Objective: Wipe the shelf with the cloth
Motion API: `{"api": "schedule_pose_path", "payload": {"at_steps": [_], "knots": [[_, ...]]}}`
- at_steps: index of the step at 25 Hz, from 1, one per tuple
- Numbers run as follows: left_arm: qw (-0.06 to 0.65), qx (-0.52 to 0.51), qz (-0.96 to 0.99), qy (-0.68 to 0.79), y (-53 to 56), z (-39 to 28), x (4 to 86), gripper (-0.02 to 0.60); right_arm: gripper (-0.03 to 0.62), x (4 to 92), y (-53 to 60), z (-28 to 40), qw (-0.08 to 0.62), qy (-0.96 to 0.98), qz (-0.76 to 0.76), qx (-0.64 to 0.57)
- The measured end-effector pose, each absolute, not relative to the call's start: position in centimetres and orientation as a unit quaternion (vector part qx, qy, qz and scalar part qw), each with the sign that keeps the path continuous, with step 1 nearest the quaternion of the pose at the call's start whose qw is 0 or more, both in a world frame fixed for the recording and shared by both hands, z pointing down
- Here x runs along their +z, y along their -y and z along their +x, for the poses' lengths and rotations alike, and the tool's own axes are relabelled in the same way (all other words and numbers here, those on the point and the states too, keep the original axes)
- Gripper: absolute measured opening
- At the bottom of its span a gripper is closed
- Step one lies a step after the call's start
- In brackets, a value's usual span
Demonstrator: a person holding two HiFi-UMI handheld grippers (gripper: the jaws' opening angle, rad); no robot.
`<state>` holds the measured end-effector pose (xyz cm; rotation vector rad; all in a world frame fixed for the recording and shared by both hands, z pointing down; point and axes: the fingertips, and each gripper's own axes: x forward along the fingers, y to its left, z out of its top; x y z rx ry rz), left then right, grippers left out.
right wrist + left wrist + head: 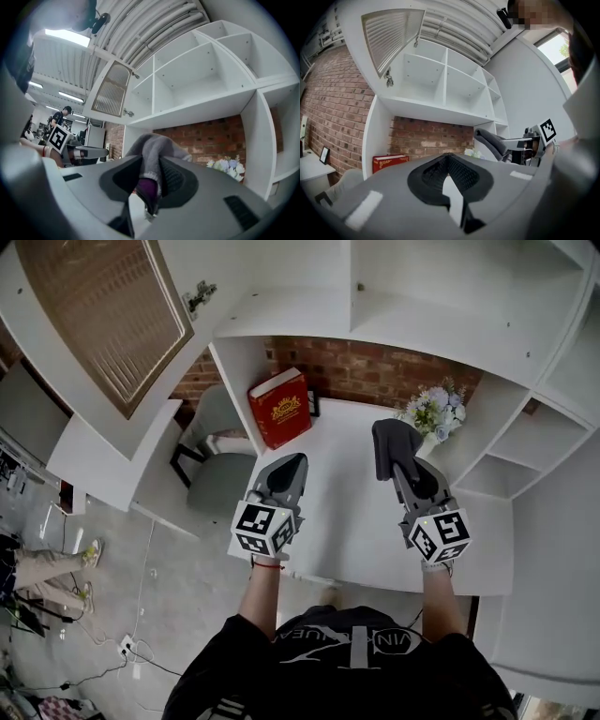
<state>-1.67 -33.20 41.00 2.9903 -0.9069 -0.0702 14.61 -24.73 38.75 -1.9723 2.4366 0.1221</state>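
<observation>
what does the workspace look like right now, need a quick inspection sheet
surface: white desk under the shelf unit, no dirt seen
job's things: grey cloth hangs from the right hand-held gripper, above the desk
clutter: red book at the back left; flowers at the back right
grippers: right hand-held gripper shut on the cloth; left hand-held gripper shut, nothing in it
cables: white cable and socket strip on the floor, left
surroundings: brick wall, grey chair, open louvred door, a person's legs far left
</observation>
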Motion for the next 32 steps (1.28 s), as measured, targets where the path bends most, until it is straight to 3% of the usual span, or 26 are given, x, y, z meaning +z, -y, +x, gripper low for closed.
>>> {"api": "schedule_pose_path", "payload": {"at_steps": [6,19,24,32], "knots": [[0.014,-0.036,0.962,0.269,36.0,1.1,38.3,0.012,0.086,34.4,27.1,14.2,-0.026,-0.78,-0.619,0.086],[-0.047,-0.056,0.962,0.265,38.5,6.2,31.1,0.012,0.087,22.8,30.9,16.0,-0.064,-0.779,-0.602,0.164],[-0.066,-0.051,0.96,0.267,38.7,7.0,30.3,0.012,0.091,19.3,33.1,17.4,-0.127,-0.75,-0.617,0.204],[-0.072,-0.061,0.961,0.26,38.7,7.0,29.6,0.012,0.1,18.6,39.1,19.0,-0.245,-0.725,-0.622,0.166]]}}
